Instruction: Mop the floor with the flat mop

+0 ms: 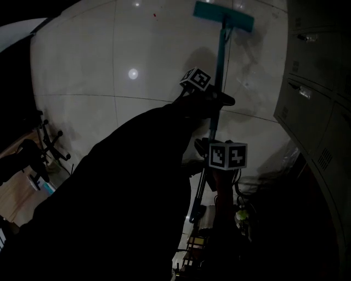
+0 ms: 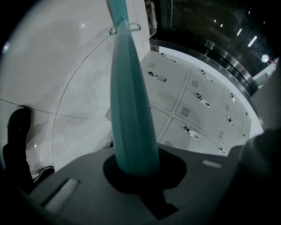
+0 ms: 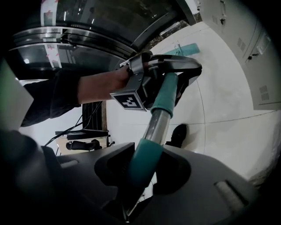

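The flat mop's teal head (image 1: 223, 15) lies on the pale tiled floor (image 1: 137, 55) far ahead, and its handle (image 1: 221, 60) runs back toward me. My left gripper (image 1: 219, 100) is shut on the handle higher up, its marker cube (image 1: 196, 78) just above. My right gripper (image 1: 204, 147) is shut on the handle lower down, by its own cube (image 1: 227, 155). In the left gripper view the teal handle (image 2: 129, 110) rises from the left gripper (image 2: 136, 169) to the mop head (image 2: 117, 9). In the right gripper view the handle (image 3: 153, 132) leaves the right gripper (image 3: 142, 169) toward the left gripper (image 3: 171, 72).
Grey lockers (image 1: 312, 110) line the right side, close to the mop head. A black chair base (image 1: 52, 142) stands at the left. Cables and gear (image 1: 219, 219) hang near my body. A dark shoe (image 3: 178, 134) rests on the floor. A curved glass wall (image 3: 88, 26) rises behind.
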Motion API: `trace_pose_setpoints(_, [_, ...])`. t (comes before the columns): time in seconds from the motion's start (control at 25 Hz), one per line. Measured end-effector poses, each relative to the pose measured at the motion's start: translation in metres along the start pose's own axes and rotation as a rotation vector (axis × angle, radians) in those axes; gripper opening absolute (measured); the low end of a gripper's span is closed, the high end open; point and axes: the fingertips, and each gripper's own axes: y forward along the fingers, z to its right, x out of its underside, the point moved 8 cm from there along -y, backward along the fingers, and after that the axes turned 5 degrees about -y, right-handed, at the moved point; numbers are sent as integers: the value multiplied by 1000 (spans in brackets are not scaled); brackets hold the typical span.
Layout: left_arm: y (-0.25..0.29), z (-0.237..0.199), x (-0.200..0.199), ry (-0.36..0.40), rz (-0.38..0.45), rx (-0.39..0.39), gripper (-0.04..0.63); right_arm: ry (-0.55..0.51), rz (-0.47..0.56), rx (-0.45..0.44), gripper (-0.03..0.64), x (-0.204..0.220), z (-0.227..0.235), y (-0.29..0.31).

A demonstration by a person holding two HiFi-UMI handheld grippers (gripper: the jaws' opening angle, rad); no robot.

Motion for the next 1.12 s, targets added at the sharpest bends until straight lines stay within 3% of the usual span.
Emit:
trace_pose_setpoints(0.28, [9,-5,61,36,10,9,31,-42,19,-39,120,61,-13,-14])
trace_pose_setpoints(0.48, [11,-30,135,64,36,29,34,-61,24,-57,123,140,-29,-14])
trace_pose_setpoints(0.84, [31,-100,287,74,7,29,34,-142,-21,24,126,310,-45,-4])
trace_pose_setpoints(1.12, [37,-151,361,45,24,2,34,-145,-46,-17,138,384,-61,8])
